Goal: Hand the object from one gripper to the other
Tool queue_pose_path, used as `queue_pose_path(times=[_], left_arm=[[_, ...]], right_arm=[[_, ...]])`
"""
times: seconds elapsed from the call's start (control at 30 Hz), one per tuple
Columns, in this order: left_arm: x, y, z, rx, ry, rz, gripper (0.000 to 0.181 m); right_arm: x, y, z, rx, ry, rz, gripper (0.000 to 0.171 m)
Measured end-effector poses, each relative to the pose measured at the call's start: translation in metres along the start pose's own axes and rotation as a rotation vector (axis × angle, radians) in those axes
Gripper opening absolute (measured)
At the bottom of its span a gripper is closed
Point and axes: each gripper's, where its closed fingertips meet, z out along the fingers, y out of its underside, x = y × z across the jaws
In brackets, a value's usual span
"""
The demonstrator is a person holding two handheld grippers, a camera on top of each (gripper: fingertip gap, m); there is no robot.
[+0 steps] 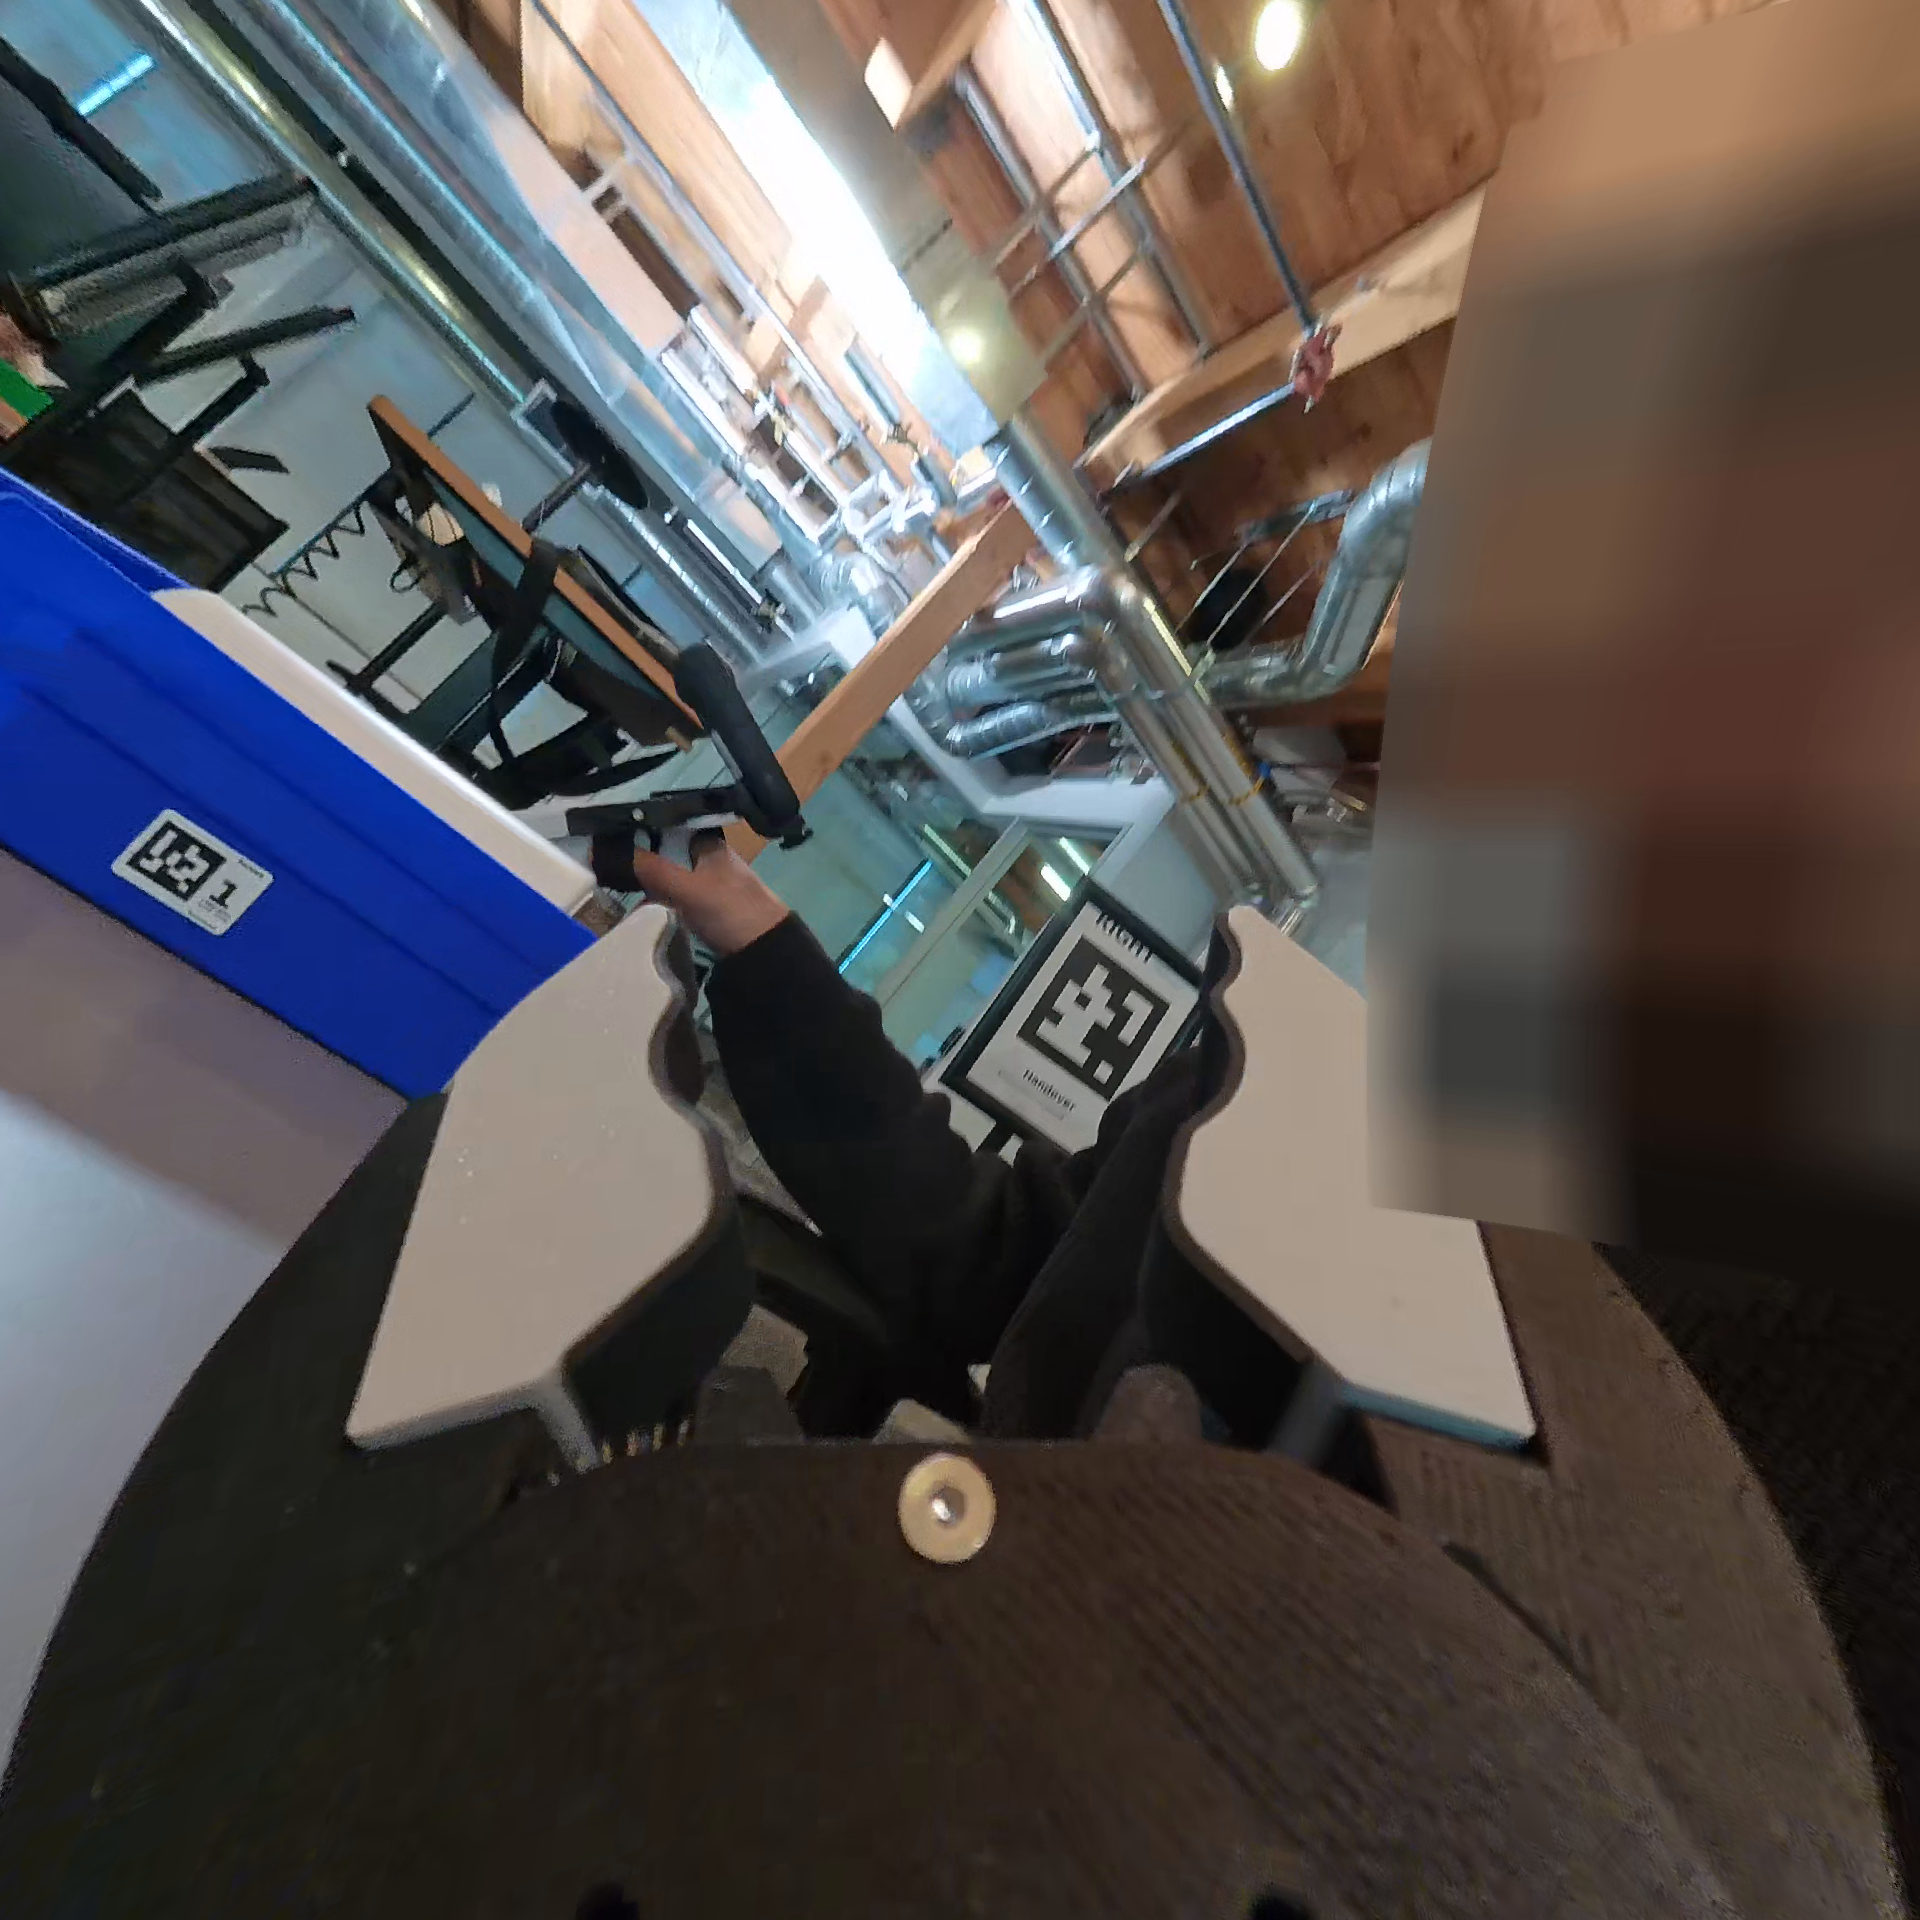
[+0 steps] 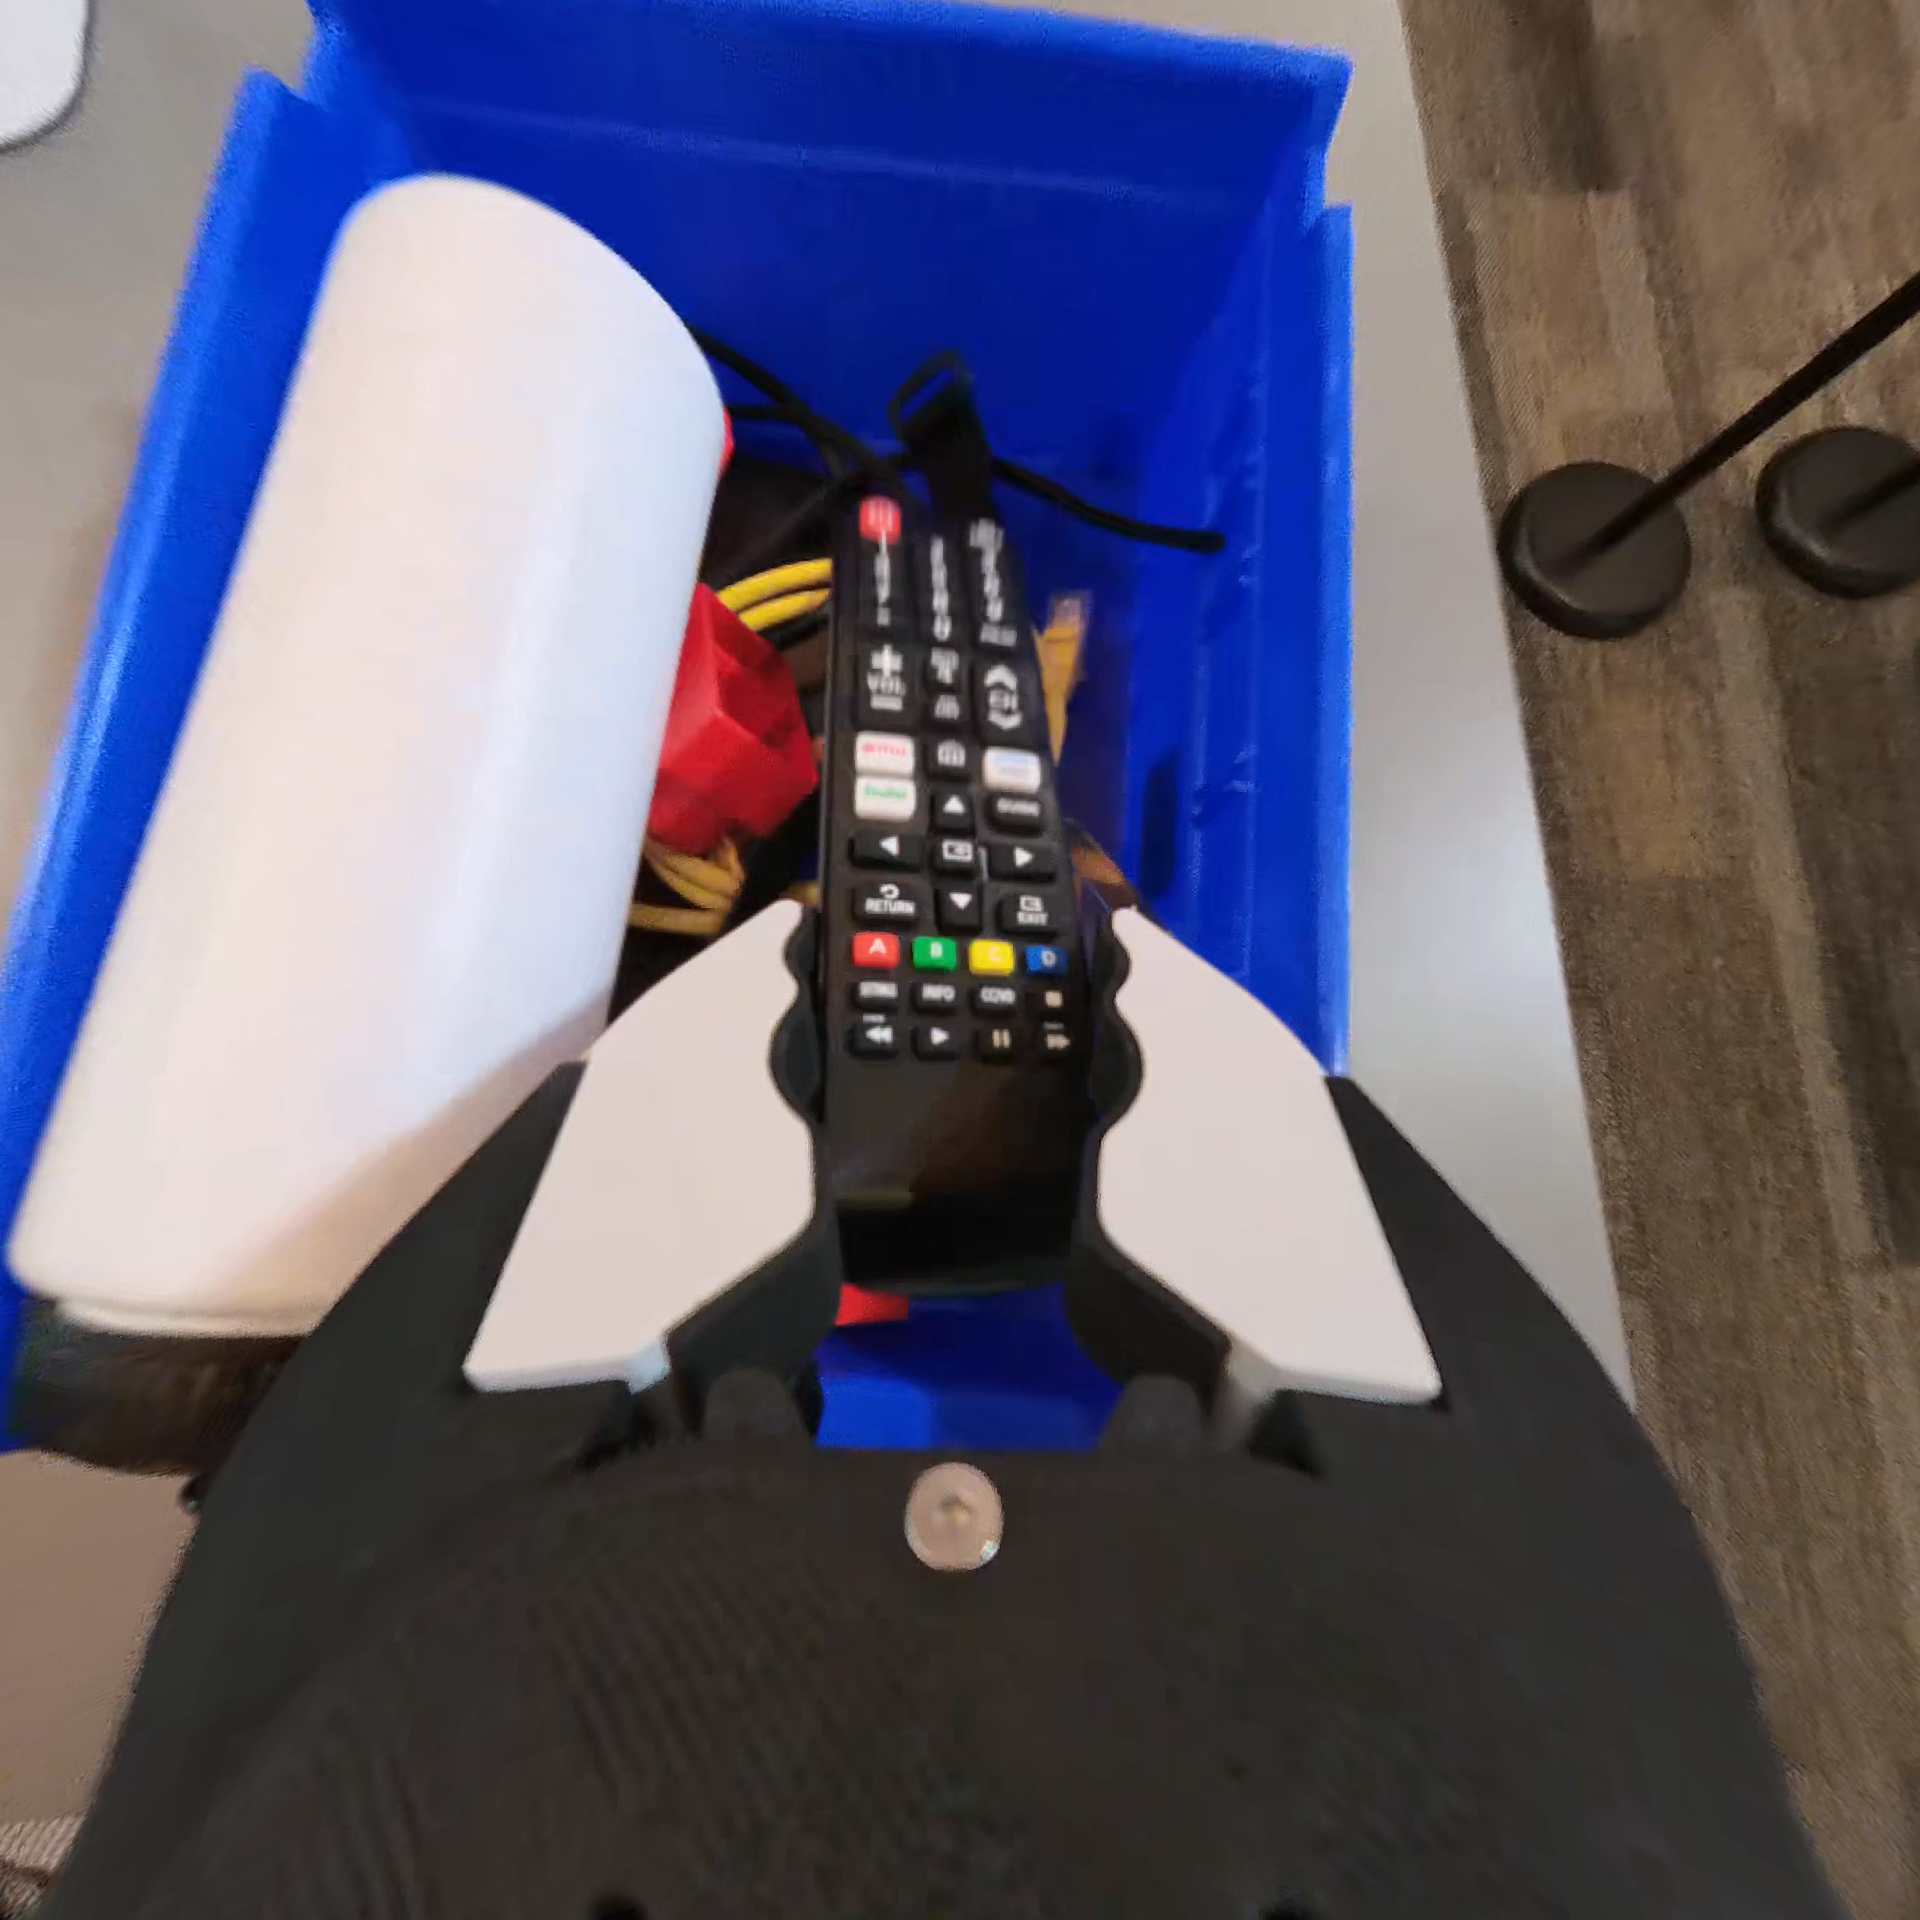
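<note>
The worktop (image 2: pixel 1475 727) was a pale grey-white slab, and past its right edge I could see wood-look plank flooring (image 2: pixel 1714 935) with two round black stand bases (image 2: pixel 1595 545) sitting on it, thin rods rising from them. My left wrist view was tipped way up, so the room showed mostly as ceiling: timber beams (image 1: pixel 914 623), wood-panelled ceiling, shiny silver ductwork (image 1: pixel 1351 561) and a couple of round lights. Farther back stood a wood-edged table on a black frame (image 1: pixel 520 582).

On the worktop sat a blue bin (image 2: pixel 1236 582), pretty crammed. A big white cylinder (image 2: pixel 416 727) lay along its left side and hogged about half the space. Squeezed beside it were a red plastic piece (image 2: pixel 738 717), some yellow cable (image 2: pixel 774 597) and a tangle of black cord (image 2: pixel 1039 488) at the far end.

My right hand-held gripper (image 2: pixel 954 925) was clamped on the lower end of a black remote control (image 2: pixel 951 831), buttons facing up, the rest of it sticking out forward over the bin's clutter. Whether its far tip touched the junk below, I couldn't tell.

My left hand-held gripper (image 1: pixel 940 935) was spread wide with nothing in it. Between its fingers (image 1: pixel 582 1143) I could see my dark sleeve (image 1: pixel 883 1122) and my hand (image 1: pixel 707 883) wrapped around the other tool's handle. The bin's blue wall (image 1: pixel 260 790) with a square marker sticker was off to the left, and a black-and-white marker board (image 1: pixel 1081 1029) stood beyond my arm.
</note>
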Motion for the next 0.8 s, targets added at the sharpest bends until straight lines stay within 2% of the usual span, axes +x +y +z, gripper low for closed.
queue_pose_path(times=[0.13,0.2,0.3,0.43,0.57,0.67,0.73,0.8], left_arm=[[0.000,0.009,0.004,-0.043,-0.008,0.005,0.095],[0.000,0.008,0.003,-0.030,-0.006,-0.007,0.094],[0.001,0.004,-0.001,-0.010,-0.012,-0.005,0.094],[0.002,0.004,-0.002,-0.017,-0.029,0.017,0.094],[-0.002,0.011,0.002,-0.068,-0.084,0.085,0.100],[-0.012,0.016,0.003,-0.111,-0.199,0.201,0.120],[-0.015,0.017,0.003,-0.150,-0.259,0.294,0.122],[-0.017,0.015,0.001,-0.182,-0.317,0.400,0.120]], right_arm=[[-0.008,0.009,0.018,-0.048,-0.017,-0.039,0.056],[-0.009,0.008,0.015,-0.057,0.012,-0.089,0.085],[-0.005,-0.009,-0.004,0.012,0.090,-0.158,0.099],[-0.027,-0.055,-0.052,0.268,0.062,-0.177,0.092],[-0.112,-0.092,-0.123,0.629,-0.267,-0.222,0.073],[-0.193,-0.087,-0.165,0.799,-0.618,-0.225,0.059],[-0.245,-0.070,-0.170,0.817,-0.838,-0.211,0.058],[-0.289,-0.048,-0.152,0.769,-0.963,-0.213,0.060]])
